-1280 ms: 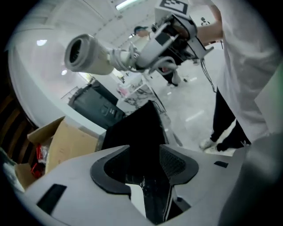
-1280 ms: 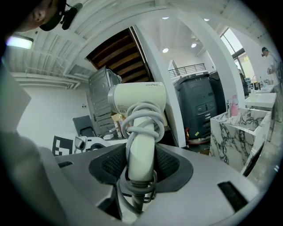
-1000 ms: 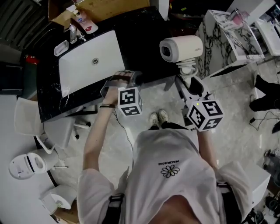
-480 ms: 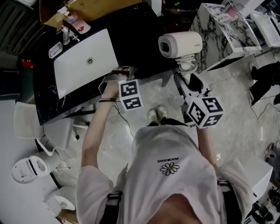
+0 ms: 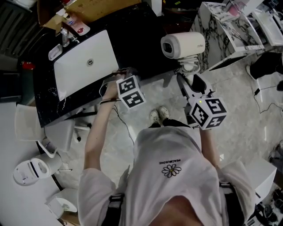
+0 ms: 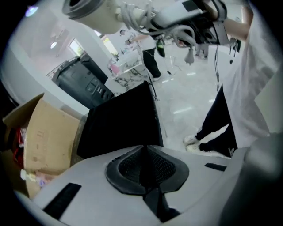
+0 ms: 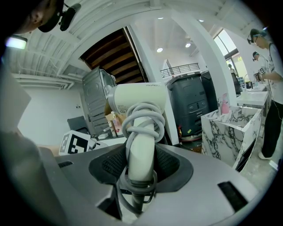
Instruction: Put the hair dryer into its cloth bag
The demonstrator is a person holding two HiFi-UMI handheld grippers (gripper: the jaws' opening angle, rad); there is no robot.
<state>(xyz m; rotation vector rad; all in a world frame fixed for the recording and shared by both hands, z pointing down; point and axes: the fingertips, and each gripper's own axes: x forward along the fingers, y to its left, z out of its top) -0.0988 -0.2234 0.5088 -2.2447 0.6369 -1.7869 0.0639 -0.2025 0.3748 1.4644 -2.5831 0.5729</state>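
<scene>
My right gripper (image 5: 187,82) (image 7: 140,164) is shut on the handle of the white hair dryer (image 5: 182,45) (image 7: 137,99). It holds the dryer upright, with the grey cord wound round the handle. The black cloth bag (image 6: 119,126) lies at the near edge of the black table (image 5: 48,103). My left gripper (image 5: 124,76) (image 6: 144,155) points steeply down at that edge. Its jaws have just been closing, and the pads now meet on a thin dark strip of the bag. In the head view the bag is hard to tell from the black tabletop.
A white sink (image 5: 84,62) is set into the table, with a cardboard box (image 5: 97,6) (image 6: 40,137) behind it. A marble-patterned cabinet (image 5: 225,35) stands at the right and white appliances (image 5: 31,170) at the left. Another person (image 7: 270,66) stands far right.
The left gripper's marker cube has rolled and edged toward the table edge. The right gripper and the hair dryer have kept still.
</scene>
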